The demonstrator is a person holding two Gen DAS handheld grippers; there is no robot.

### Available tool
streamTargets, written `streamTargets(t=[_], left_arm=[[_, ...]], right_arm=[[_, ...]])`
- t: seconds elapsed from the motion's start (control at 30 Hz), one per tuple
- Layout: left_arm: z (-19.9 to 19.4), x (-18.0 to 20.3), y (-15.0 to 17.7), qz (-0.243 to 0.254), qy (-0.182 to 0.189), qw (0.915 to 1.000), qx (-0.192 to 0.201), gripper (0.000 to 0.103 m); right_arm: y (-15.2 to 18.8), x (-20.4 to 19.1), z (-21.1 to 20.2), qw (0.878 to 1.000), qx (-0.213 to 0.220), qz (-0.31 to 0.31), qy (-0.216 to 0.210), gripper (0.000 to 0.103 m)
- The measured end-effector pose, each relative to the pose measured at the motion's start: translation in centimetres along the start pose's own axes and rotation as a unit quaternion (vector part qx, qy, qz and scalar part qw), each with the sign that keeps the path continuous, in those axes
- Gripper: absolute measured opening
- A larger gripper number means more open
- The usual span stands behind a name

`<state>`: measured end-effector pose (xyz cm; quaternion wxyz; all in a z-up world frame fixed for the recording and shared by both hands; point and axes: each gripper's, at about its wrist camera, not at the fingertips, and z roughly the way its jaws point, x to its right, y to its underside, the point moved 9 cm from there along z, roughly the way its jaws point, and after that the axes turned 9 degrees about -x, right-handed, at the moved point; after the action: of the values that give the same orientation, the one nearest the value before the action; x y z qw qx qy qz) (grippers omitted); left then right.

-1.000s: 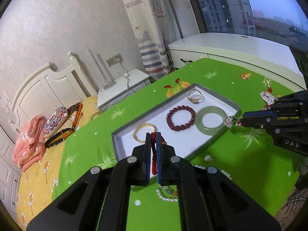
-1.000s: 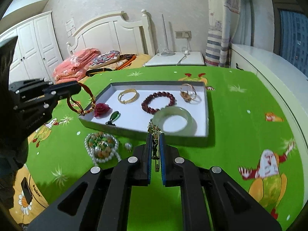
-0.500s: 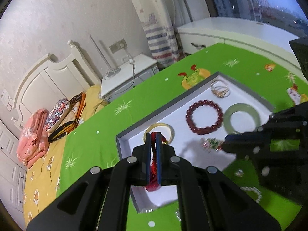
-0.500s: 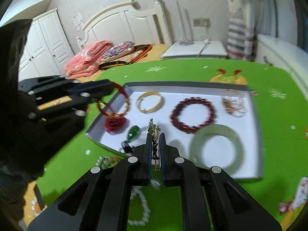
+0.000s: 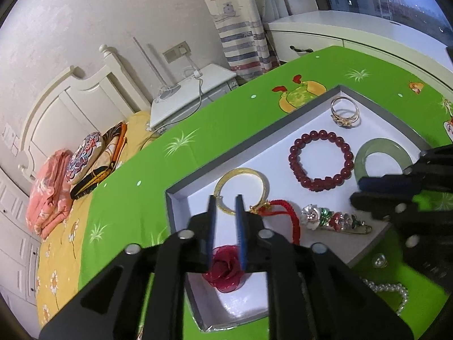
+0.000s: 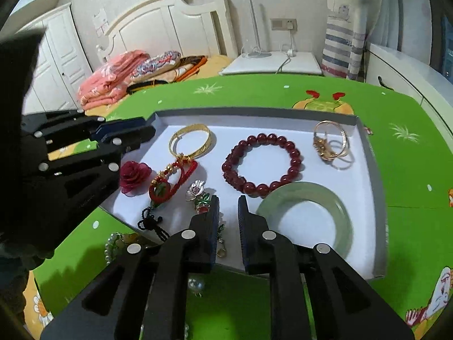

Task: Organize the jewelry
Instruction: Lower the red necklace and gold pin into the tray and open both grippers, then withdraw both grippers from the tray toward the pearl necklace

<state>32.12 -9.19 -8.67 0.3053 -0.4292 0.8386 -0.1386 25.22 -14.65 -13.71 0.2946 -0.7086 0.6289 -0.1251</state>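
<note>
Left wrist view: your left gripper shows parted, empty fingers at lower centre, above the tray; the red cord bracelet lies just right. Right wrist view: your right gripper, fingers parted and empty, hovers beside the flower brooch.
</note>
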Motion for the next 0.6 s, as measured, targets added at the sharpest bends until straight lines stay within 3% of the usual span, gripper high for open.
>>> streamTargets(t=[0.1, 0.17, 0.23, 0.3, 0.37, 0.53, 0.6], left_arm=[[-0.5, -0.5, 0.4, -0.006, -0.012, 0.9999, 0.005, 0.041], [-1.2, -0.8, 0.8, -0.013, -0.018, 0.9997, 0.008, 0.045], [-2.5, -1.4, 1.5, -0.027, -0.025, 0.9992, 0.016, 0.058], [-4.1, -2.3, 2.4, -0.048, -0.047, 0.9972, 0.033, 0.082], [-5.4, -2.8, 3.6, -0.056, -0.067, 0.9952, 0.045, 0.088], [-6.9, -3.3, 8.2, -0.069, -0.103, 0.9918, 0.032, 0.094], [-7.1, -3.0, 10.3, -0.079, -0.097, 0.9920, 0.017, 0.094]], right_arm=[[0.3, -0.1, -0.6, 1.000, 0.000, -0.009, 0.007, 0.039], [0.4, -0.3, -1.2, 1.000, 0.004, -0.019, 0.015, 0.040], [0.7, -0.4, -2.1, 0.999, 0.009, -0.025, 0.022, 0.040], [1.2, -0.4, -2.9, 0.999, 0.013, -0.024, 0.028, 0.045], [2.1, -0.2, -4.1, 0.999, 0.023, -0.025, 0.038, 0.062], [4.4, 0.1, -6.0, 0.997, 0.032, -0.025, 0.062, 0.071], [5.6, 0.0, -6.8, 0.996, 0.042, -0.028, 0.077, 0.075]])
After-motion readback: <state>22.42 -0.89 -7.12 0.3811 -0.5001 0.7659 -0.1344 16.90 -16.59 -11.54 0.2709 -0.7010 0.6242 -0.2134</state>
